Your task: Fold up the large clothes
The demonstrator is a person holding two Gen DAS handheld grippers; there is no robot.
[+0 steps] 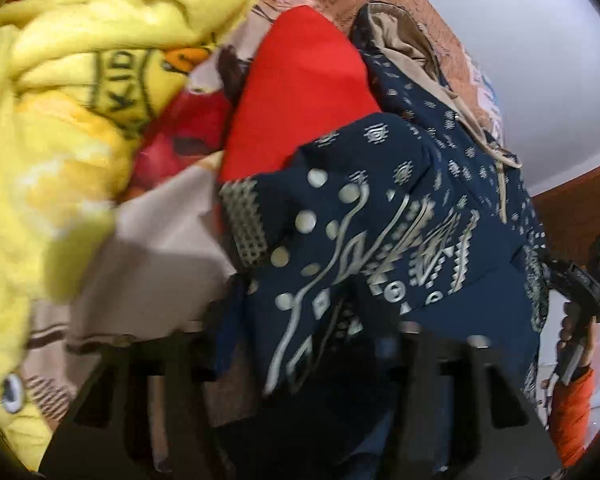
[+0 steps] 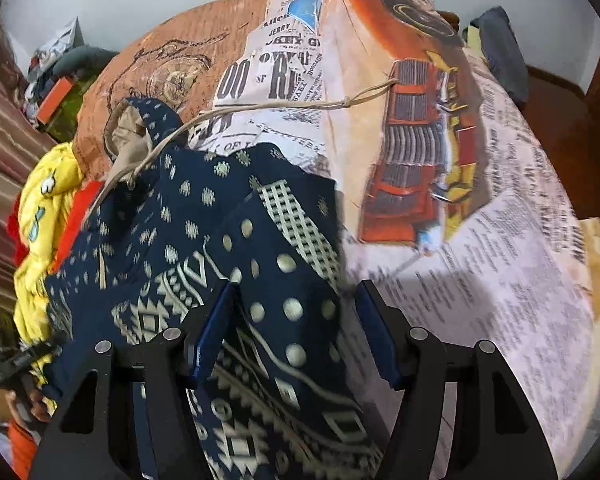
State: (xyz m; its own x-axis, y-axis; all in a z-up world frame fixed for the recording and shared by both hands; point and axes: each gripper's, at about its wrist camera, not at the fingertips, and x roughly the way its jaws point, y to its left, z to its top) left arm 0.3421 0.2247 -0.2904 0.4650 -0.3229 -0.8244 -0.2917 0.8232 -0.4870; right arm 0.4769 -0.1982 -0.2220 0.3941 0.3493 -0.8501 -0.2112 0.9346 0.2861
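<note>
A navy hoodie with a cream pattern (image 2: pixel 220 248) and a tan-lined hood (image 2: pixel 126 140) lies bunched on a bed covered by a newspaper-print sheet (image 2: pixel 500 264). My right gripper (image 2: pixel 296 332) is open, its blue fingers (image 2: pixel 212 332) on either side of a fold of the hoodie. In the left wrist view the hoodie (image 1: pixel 380 240) drapes over my left gripper (image 1: pixel 300 360) and hides the fingertips. The right gripper's body (image 1: pixel 580 292) shows at the right edge there.
A yellow cartoon-print garment (image 1: pixel 60 100) and a red garment (image 1: pixel 296 92) lie piled beside the hoodie. The hoodie's drawstring (image 2: pixel 300 106) stretches over the sheet. A wooden bed frame (image 2: pixel 560 128) and a white wall lie beyond. Clutter sits at far left (image 2: pixel 56 88).
</note>
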